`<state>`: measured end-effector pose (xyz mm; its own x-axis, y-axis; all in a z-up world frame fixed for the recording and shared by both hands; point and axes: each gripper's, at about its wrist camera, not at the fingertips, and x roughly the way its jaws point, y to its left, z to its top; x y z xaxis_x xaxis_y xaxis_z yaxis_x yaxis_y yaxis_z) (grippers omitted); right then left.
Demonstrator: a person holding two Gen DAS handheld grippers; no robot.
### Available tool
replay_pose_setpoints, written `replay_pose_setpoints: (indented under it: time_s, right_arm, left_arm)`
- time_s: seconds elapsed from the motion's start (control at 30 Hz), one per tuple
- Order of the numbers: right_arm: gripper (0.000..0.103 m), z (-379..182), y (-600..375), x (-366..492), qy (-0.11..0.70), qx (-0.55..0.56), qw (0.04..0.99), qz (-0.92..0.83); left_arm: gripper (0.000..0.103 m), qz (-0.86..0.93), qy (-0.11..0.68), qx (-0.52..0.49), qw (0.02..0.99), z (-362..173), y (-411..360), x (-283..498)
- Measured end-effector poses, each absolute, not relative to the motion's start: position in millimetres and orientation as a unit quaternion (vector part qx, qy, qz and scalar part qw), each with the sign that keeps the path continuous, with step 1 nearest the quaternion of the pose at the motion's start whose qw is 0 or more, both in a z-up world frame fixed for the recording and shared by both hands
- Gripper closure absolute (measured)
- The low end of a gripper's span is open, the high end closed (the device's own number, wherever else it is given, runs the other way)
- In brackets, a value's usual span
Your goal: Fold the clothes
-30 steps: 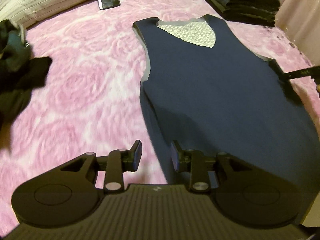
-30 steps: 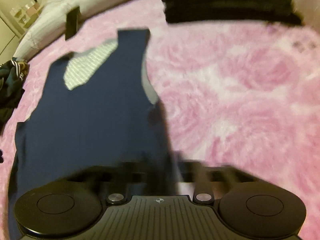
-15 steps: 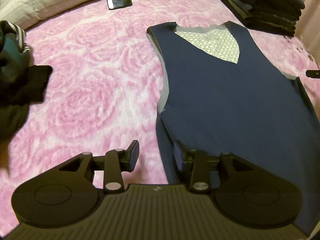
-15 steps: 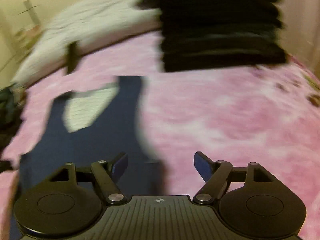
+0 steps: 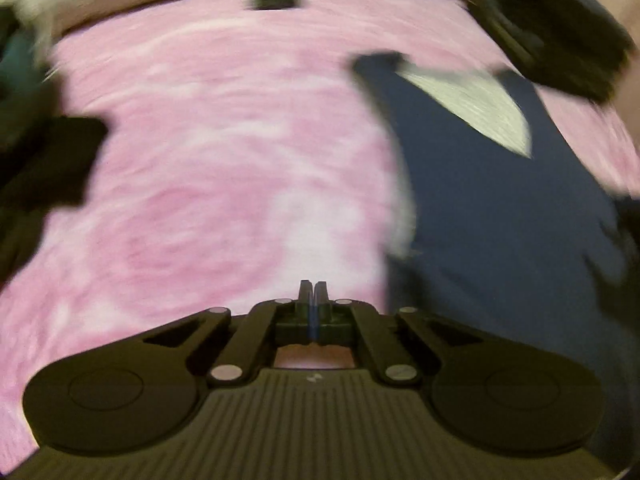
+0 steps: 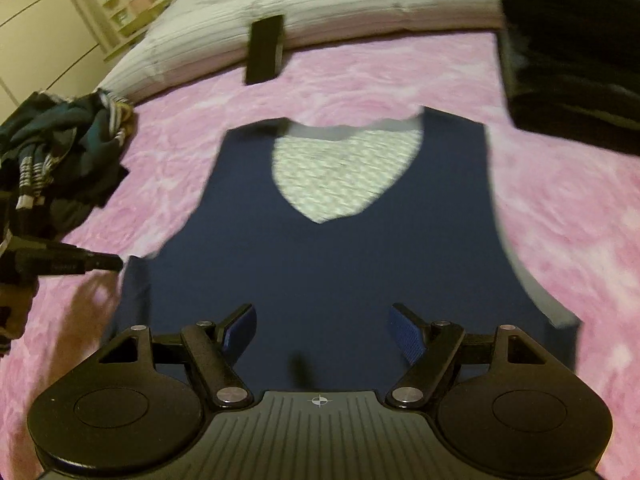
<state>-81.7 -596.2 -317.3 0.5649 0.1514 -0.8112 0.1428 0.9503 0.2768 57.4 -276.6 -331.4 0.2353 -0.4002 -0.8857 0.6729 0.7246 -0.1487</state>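
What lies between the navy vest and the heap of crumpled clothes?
Only bare pink blanket separates the navy vest from the heap of crumpled clothes, seen in the right wrist view.

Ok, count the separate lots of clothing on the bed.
3: a navy vest spread flat mid-bed, a rumpled heap at its left, a folded dark stack at the far right. How many garments each pile holds cannot be told.

The left gripper (image 5: 311, 286) has just closed, its jaws meeting over the pink blanket (image 5: 208, 168) with nothing between them. The navy vest (image 5: 492, 220) lies blurred at three o'clock, dark folded clothes (image 5: 560, 32) at one o'clock.
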Motion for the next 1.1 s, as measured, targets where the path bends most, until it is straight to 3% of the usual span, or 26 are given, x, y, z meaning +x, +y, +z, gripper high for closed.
replay_pose_setpoints:
  time_s: [0.17,0.33,0.5,0.73,0.9,0.93,0.97,1.1]
  right_arm:
    - [0.027,-318,-553,-43,0.470,0.134,0.868,0.085]
    - [0.028,-322,-489,4,0.477,0.079,0.846,0.225]
    - [0.028,-337,-430,58,0.489,0.008,0.810,0.324]
    - [0.028,-377,-400,86,0.581,-0.135,0.711,0.372]
    - [0.028,-382,-404,82,0.603,-0.122,0.686,0.389]
    - [0.029,-382,-401,80,0.601,-0.126,0.682,0.397]
    - [0.041,-383,-397,79,0.600,-0.133,0.679,0.401]
    - [0.061,-381,-384,83,0.603,-0.169,0.661,0.414]
  left_arm:
    - [0.101,-0.387,0.514,0.083,0.761,-320,-260,61]
    - [0.089,-0.431,0.492,0.115,0.747,-315,-271,25]
    - [0.086,-0.408,0.474,0.128,0.770,-319,-253,-20]
    - [0.084,-0.387,0.485,0.070,0.781,-327,-232,-57]
    - [0.082,-0.379,0.480,0.055,0.789,-326,-223,-63]
    - [0.081,-0.380,0.478,0.058,0.790,-326,-222,-64]
    - [0.081,-0.381,0.476,0.061,0.790,-326,-222,-64]
    - [0.080,-0.382,0.470,0.066,0.793,-326,-219,-63]
